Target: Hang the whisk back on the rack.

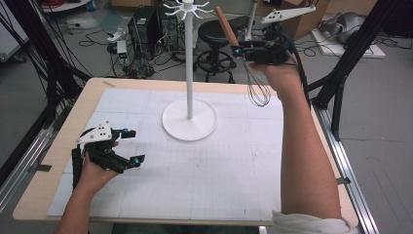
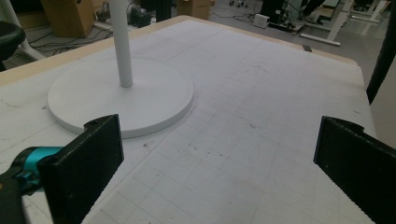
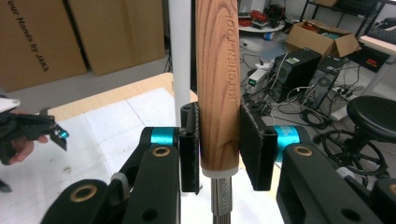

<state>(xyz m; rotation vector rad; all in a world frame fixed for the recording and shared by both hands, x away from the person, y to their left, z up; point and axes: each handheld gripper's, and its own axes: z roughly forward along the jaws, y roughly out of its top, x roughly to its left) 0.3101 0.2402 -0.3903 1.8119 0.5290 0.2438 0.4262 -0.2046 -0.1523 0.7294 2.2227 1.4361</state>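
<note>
High view above the table looking forward and down, both gripper views close, all sharing white stand [image 1: 189, 119].

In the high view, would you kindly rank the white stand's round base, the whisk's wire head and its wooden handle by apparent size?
Largest to smallest:
1. Stand's round base, clearly largest.
2. Whisk's wire head.
3. Wooden handle.
The last two look close, and the whisk, held above the table in the right tongs, sits nearer the camera.

Whisk [image 1: 243, 58]: I read a wooden handle [image 3: 217, 84], light brown grain, stamped "KITCHEN-TOOL" along its length, with a steel collar below it. Dark wire loops [image 1: 258, 90] hang downward from the handle, well above the table surface. Handle tilts up and to the left in the high view; upright in the right gripper view. Loop count too fine to tell, I think several.
</note>
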